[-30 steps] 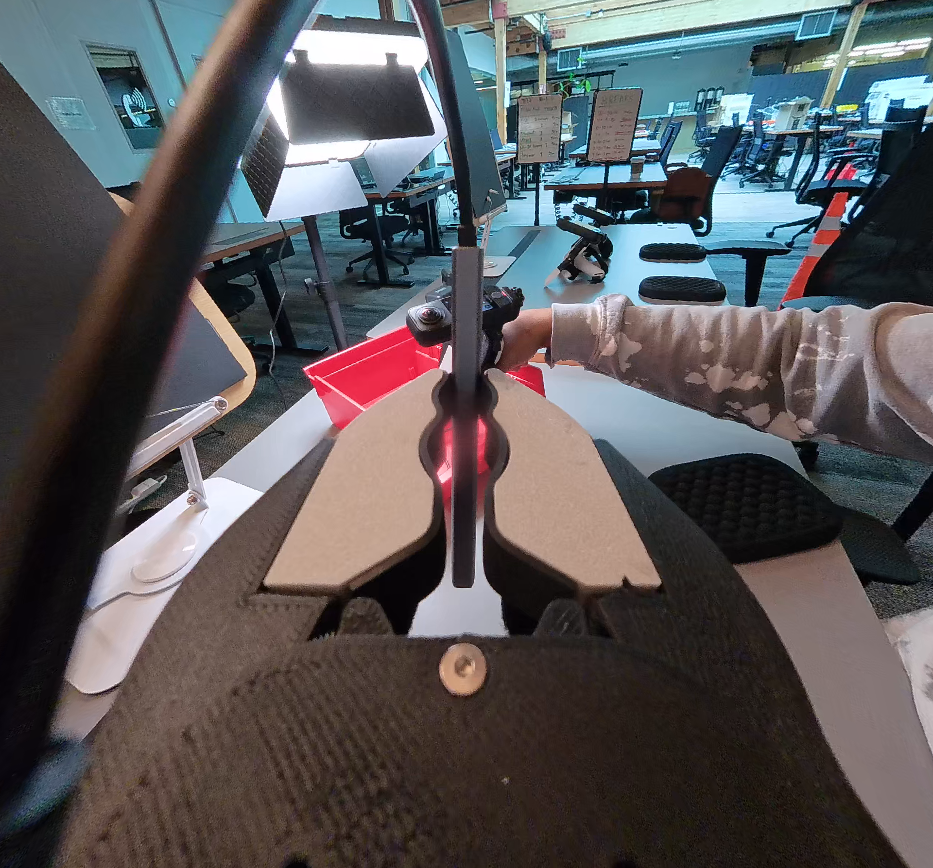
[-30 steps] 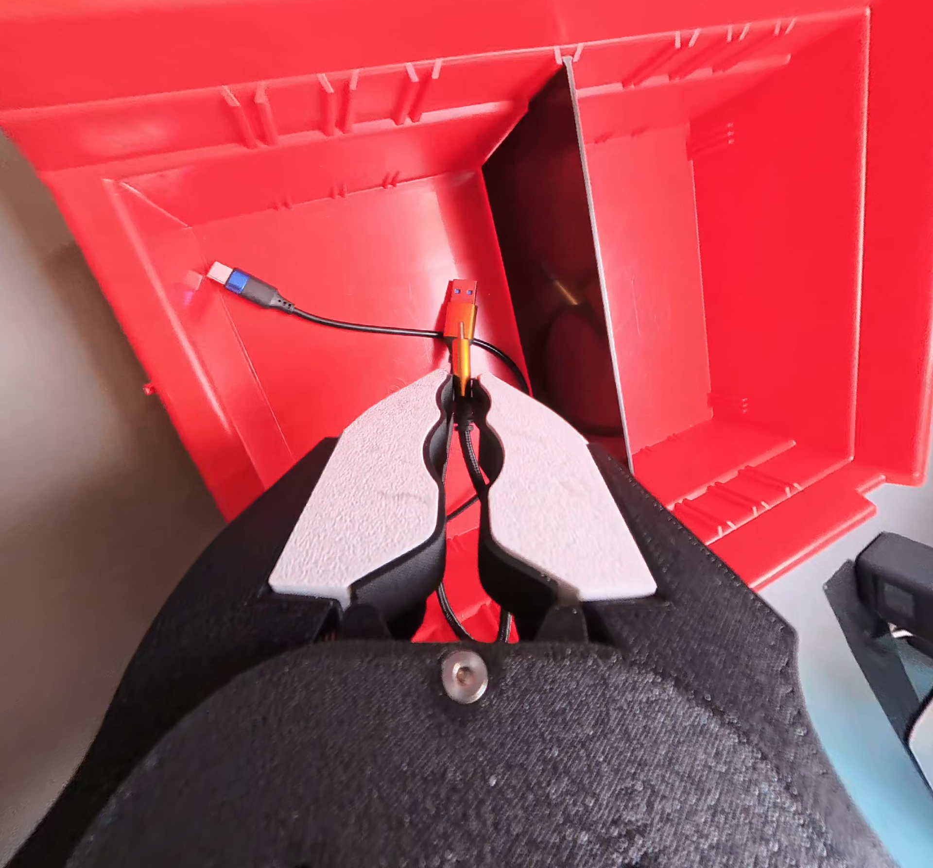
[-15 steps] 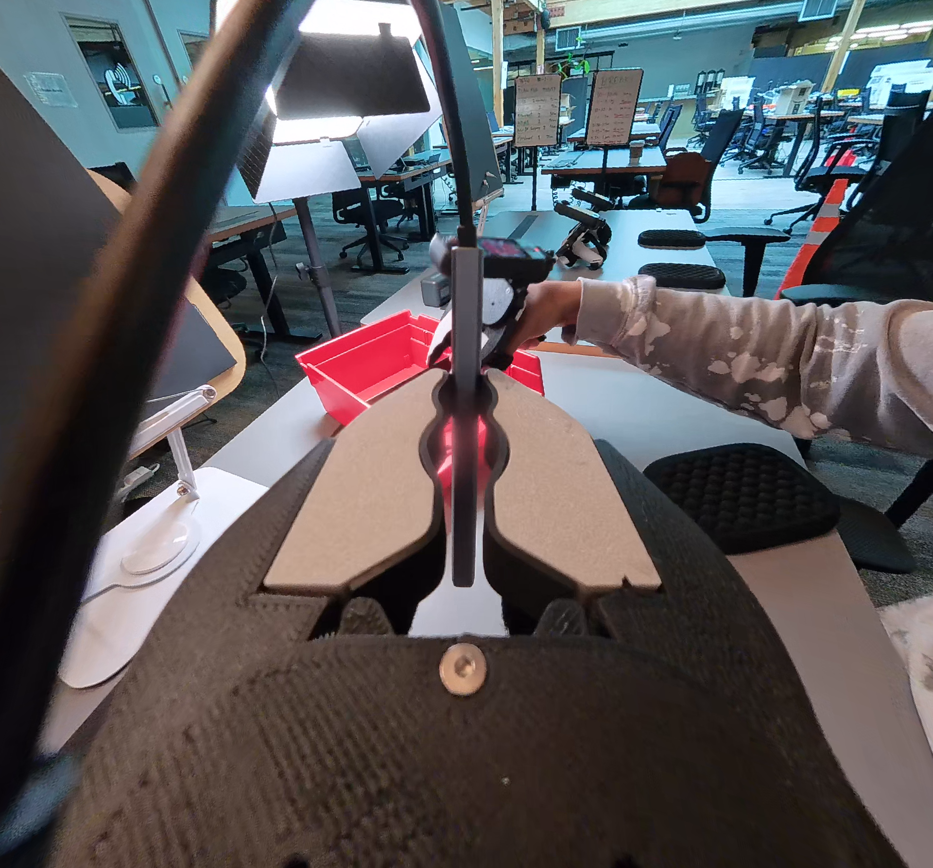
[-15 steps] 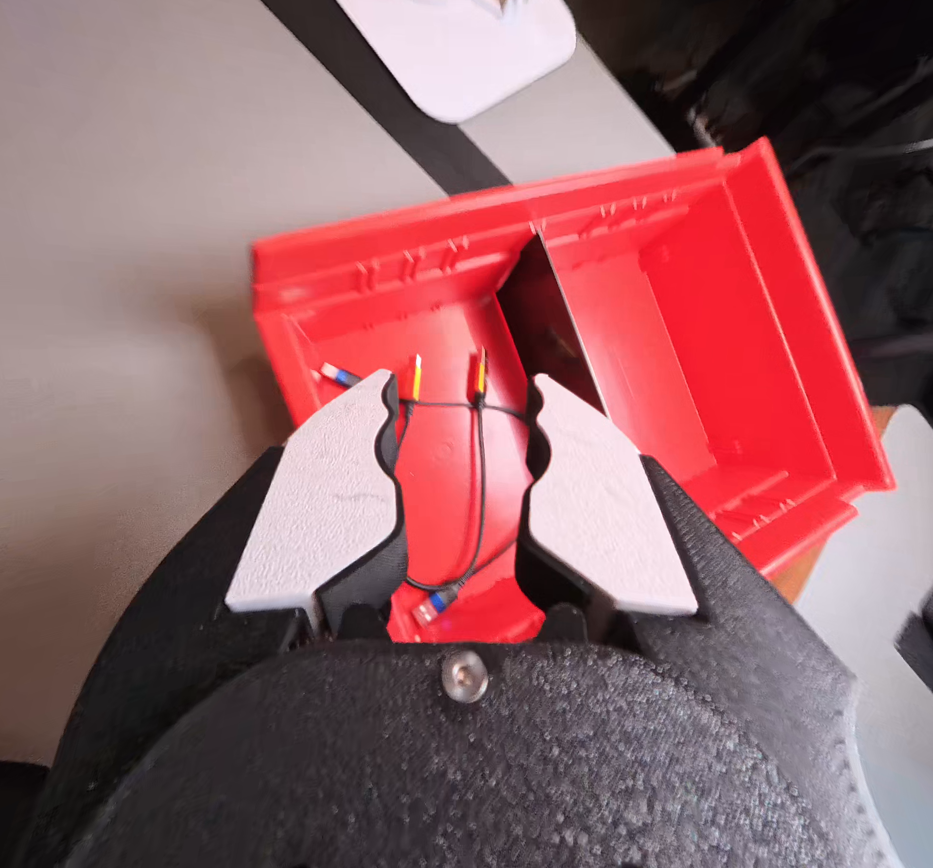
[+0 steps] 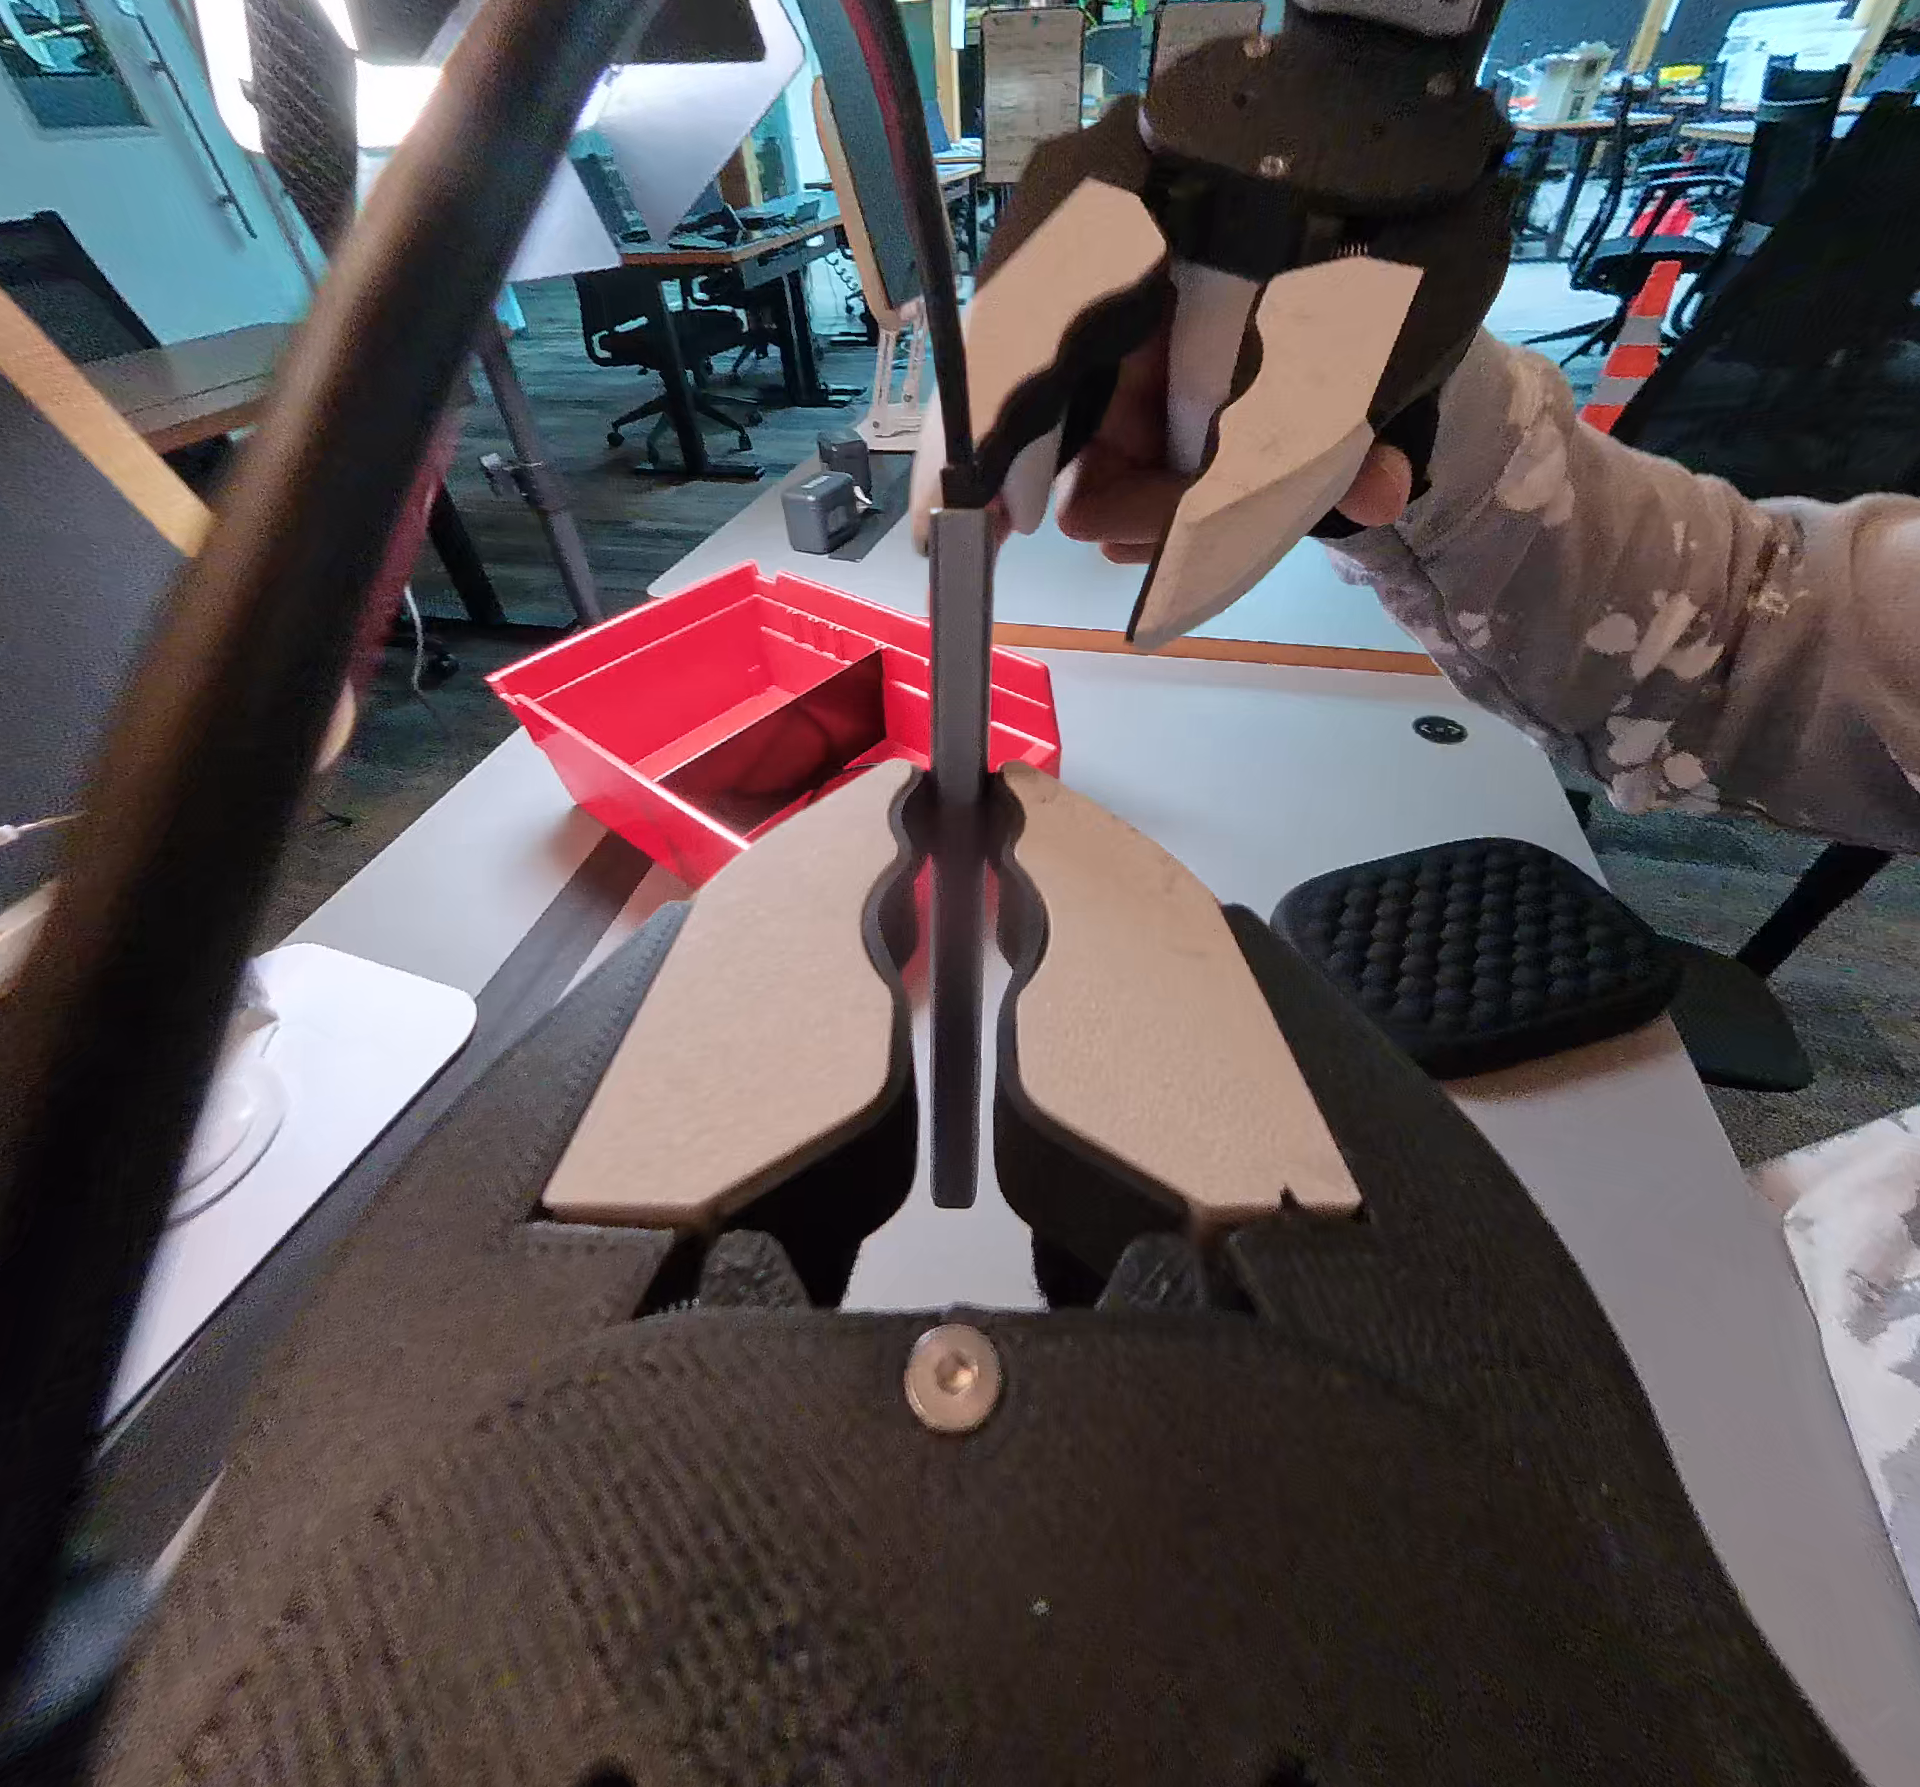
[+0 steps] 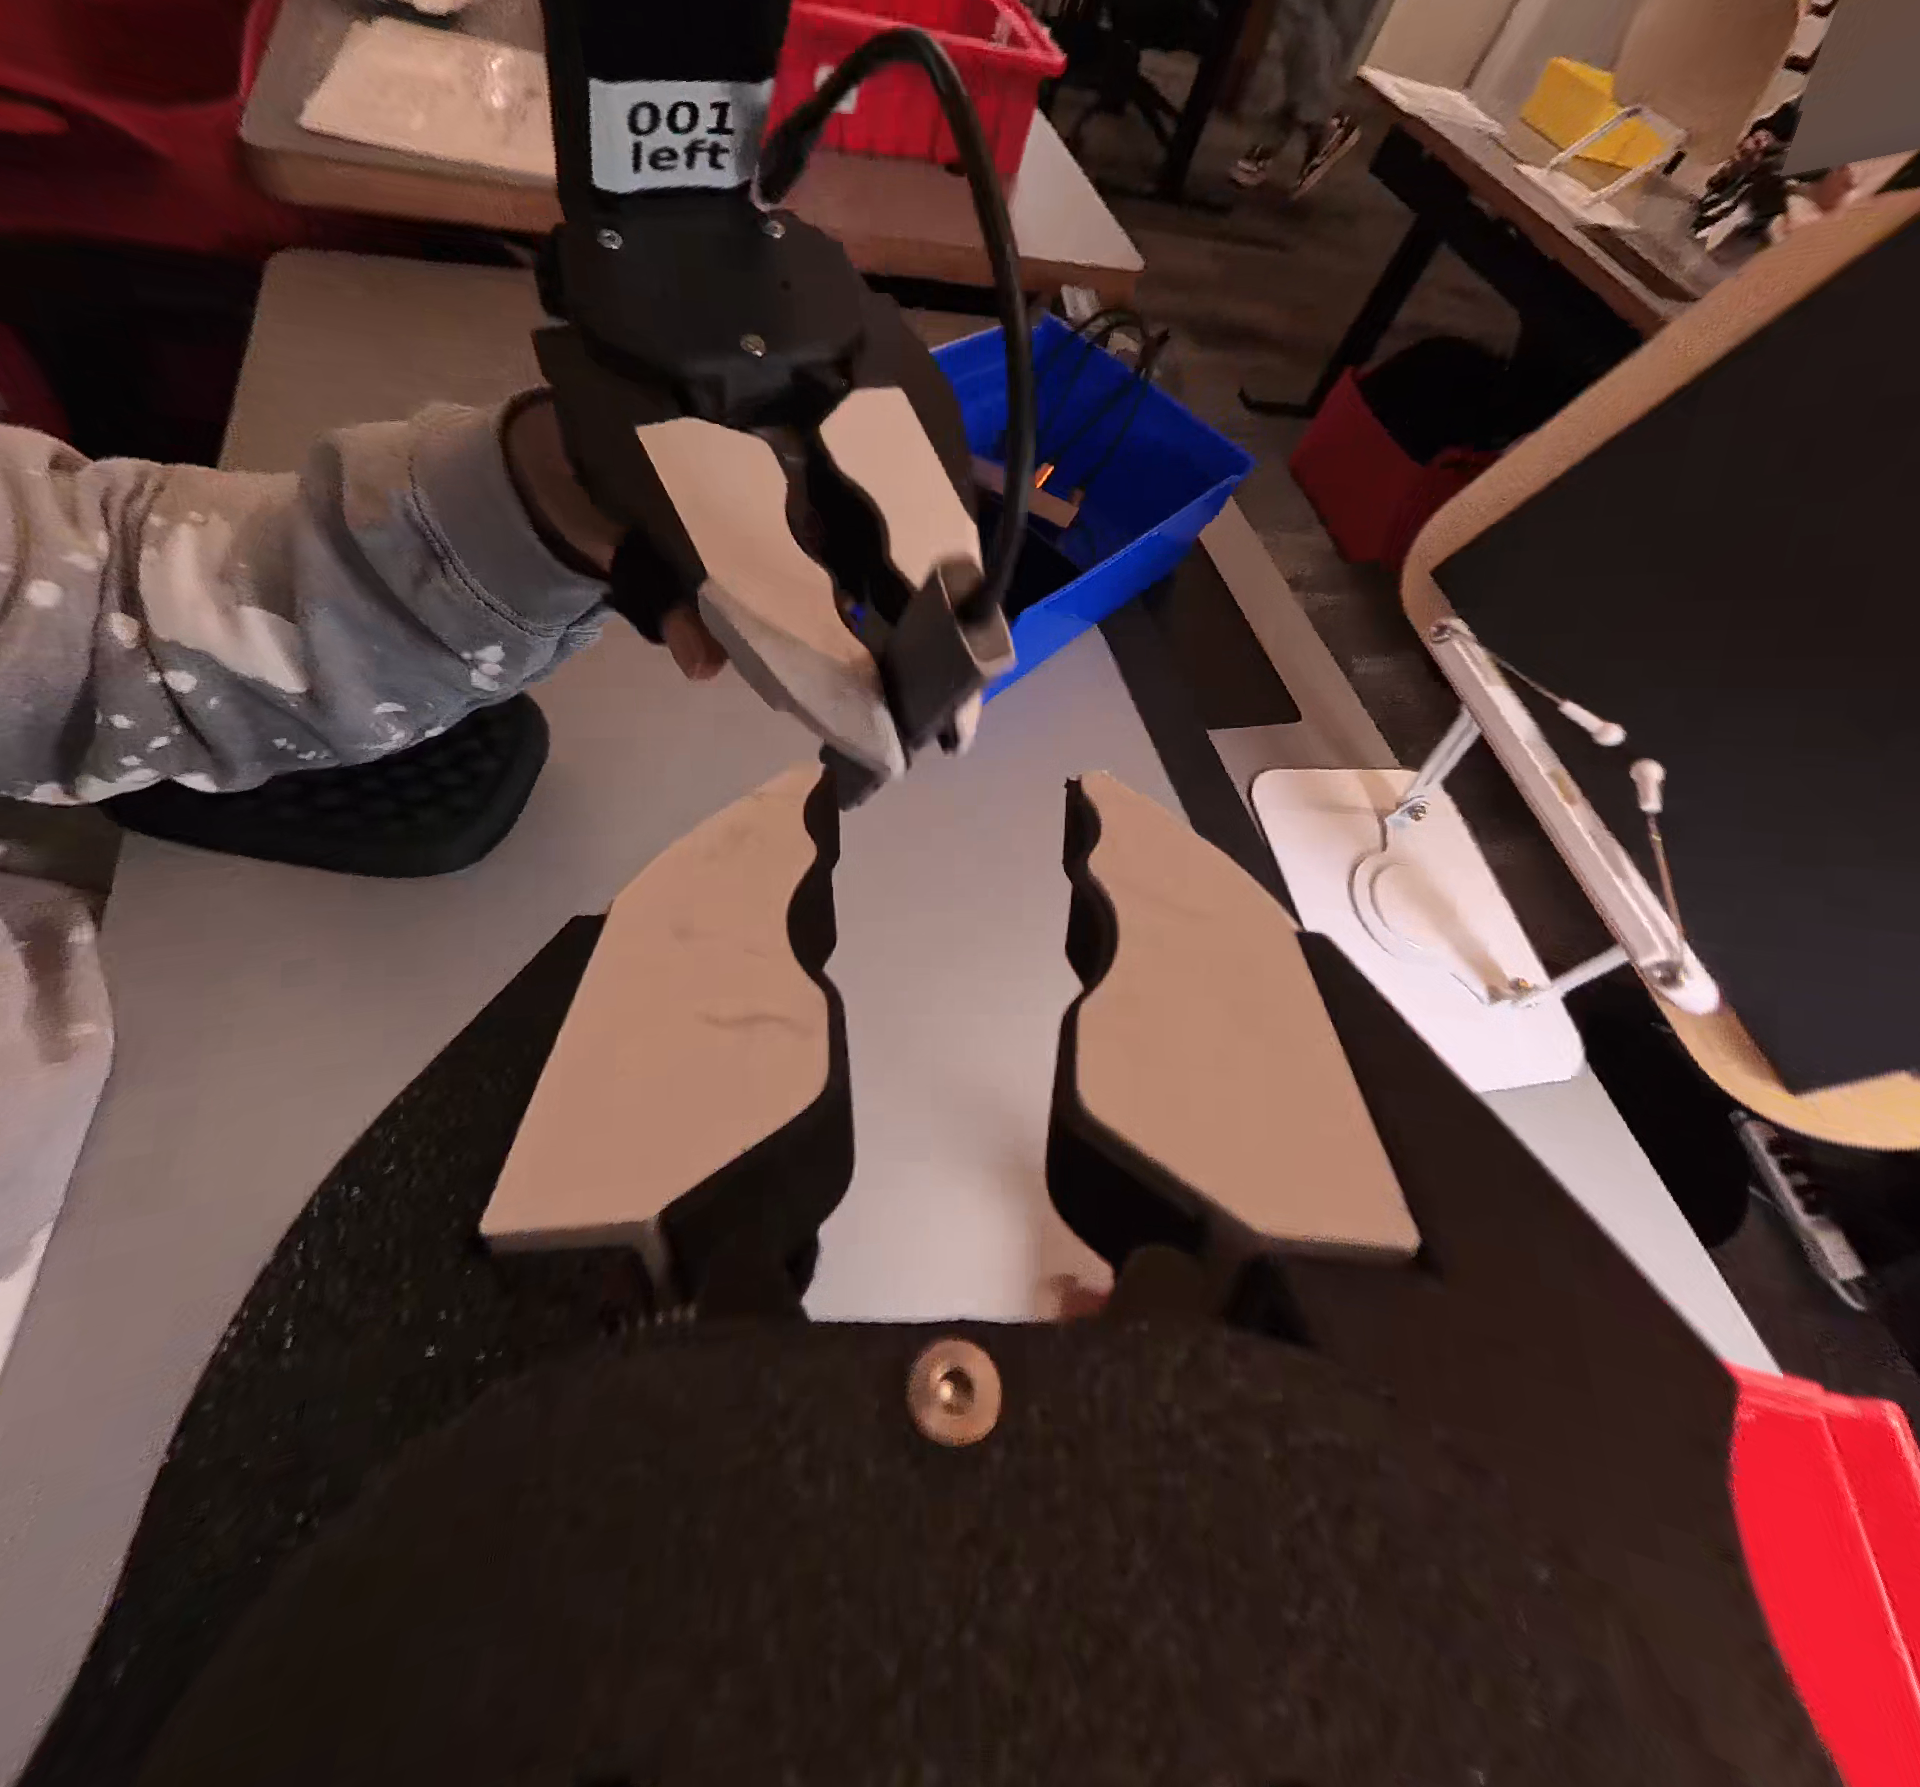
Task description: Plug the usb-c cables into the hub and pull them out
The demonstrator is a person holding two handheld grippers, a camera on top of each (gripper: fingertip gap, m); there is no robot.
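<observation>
Between the left gripper's (image 5: 956, 989) pinched fingers: slim grey hub (image 5: 958, 802), upright, black lead arching overhead. Right gripper (image 6: 951, 958) spread wide, empty, facing it. Likely between cables; next, fetch one from red bin (image 5: 665, 698).

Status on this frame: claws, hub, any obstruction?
Left claw shut on hub. Right claw open, empty, facing the hub. Hub's black cable arcs overhead; nothing blocking.

Left claw (image 5: 956, 787) pinches the grey hub (image 5: 958, 698) upright; right claw (image 5: 1081, 563) gapes just beyond, above the red bin (image 5: 665, 688)
</observation>
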